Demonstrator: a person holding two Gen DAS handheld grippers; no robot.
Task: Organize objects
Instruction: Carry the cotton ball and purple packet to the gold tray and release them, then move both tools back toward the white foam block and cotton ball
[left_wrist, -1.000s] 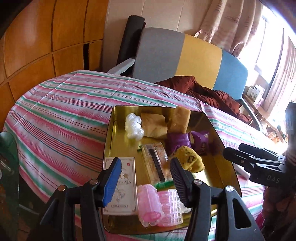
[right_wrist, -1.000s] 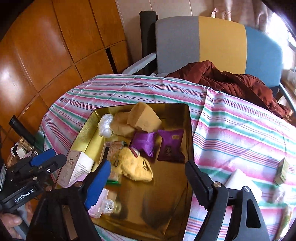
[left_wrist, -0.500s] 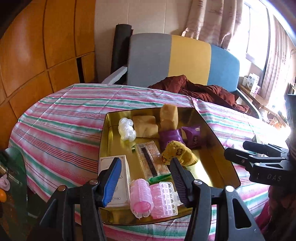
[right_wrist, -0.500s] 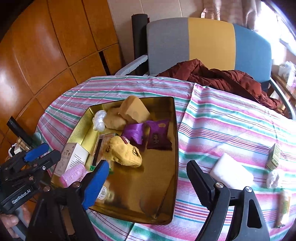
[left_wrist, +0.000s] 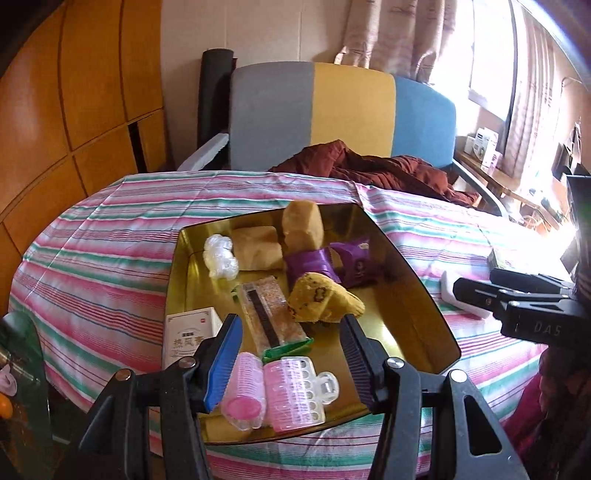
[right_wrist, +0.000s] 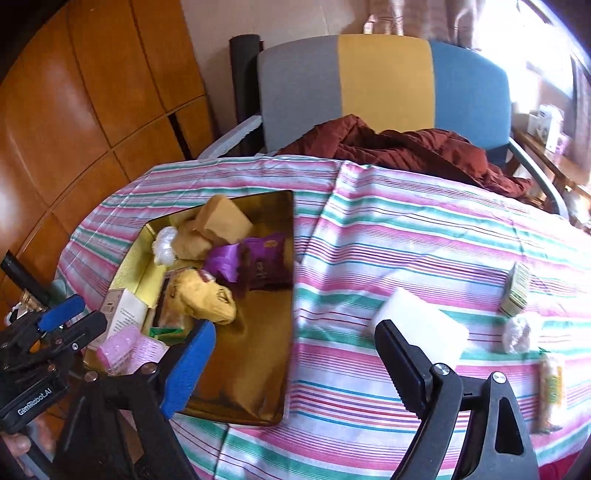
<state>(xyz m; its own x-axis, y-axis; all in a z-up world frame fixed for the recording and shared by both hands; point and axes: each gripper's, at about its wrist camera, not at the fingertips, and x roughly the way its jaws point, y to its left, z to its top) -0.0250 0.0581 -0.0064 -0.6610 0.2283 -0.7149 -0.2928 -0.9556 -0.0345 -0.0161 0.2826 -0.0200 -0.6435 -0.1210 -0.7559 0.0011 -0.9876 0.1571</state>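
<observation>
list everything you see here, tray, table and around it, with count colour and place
shiny gold metal tray: 1, gold, left part of table
striped tablecloth: 1, pink, green and white, covering table
tan sponge blocks: 2, tan, far end of tray
purple snack packets: 2, purple, mid tray
yellow knitted sock: 1, yellow, tray centre
pink hair rollers: 2, pink, near end of tray
white printed carton: 1, white, near-left of tray
white foam block: 1, white, on cloth right of tray
small green box: 1, green, far right on cloth
maroon quilted jacket: 1, maroon, on chair
left gripper: open, empty, over rollers
right gripper: open, empty, over tray's right edge
</observation>
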